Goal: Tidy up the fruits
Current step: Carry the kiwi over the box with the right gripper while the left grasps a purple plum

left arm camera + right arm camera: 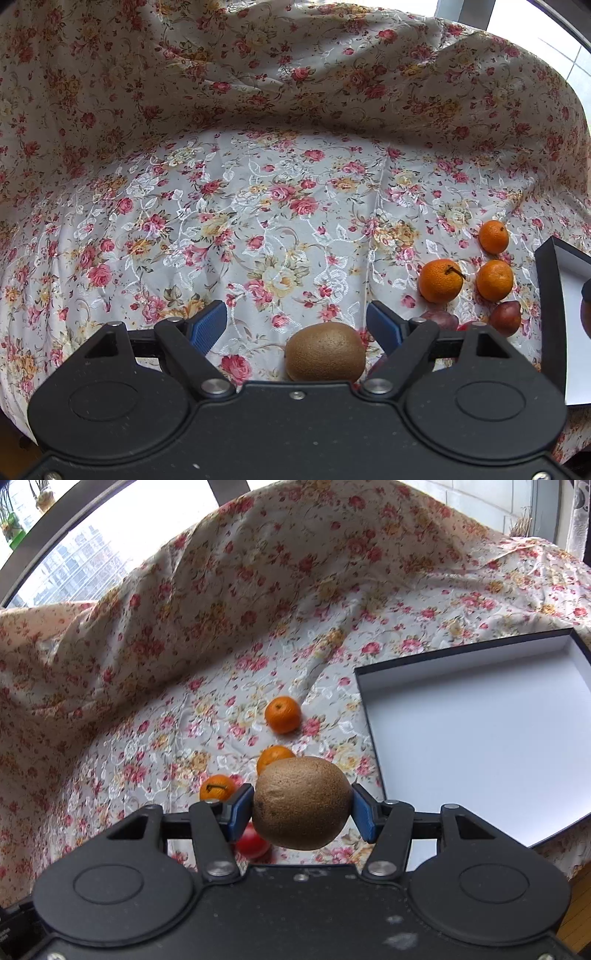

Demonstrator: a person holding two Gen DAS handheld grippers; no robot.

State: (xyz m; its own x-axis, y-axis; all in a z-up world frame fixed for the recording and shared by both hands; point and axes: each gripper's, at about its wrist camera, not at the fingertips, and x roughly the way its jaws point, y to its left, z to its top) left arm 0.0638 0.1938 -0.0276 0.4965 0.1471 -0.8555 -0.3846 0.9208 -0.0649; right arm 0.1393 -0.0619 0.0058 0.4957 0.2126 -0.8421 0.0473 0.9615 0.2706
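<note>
My right gripper (302, 808) is shut on a brown kiwi (301, 803) and holds it above the floral cloth, left of the black box with a white inside (480, 738). My left gripper (297, 325) is open, and a second kiwi (325, 351) lies on the cloth between its fingers, close to the right one. Three mandarins (441, 280) (494, 280) (493, 237) lie to the right in the left wrist view; they also show in the right wrist view (282, 714) (275, 757) (217, 787). Dark red fruits (505, 317) (439, 319) lie below them.
A red fruit (253, 843) lies under the right gripper. The box edge (552, 295) stands at the far right of the left wrist view. The floral cloth (258, 221) rises in folds behind. Windows (74, 554) are beyond.
</note>
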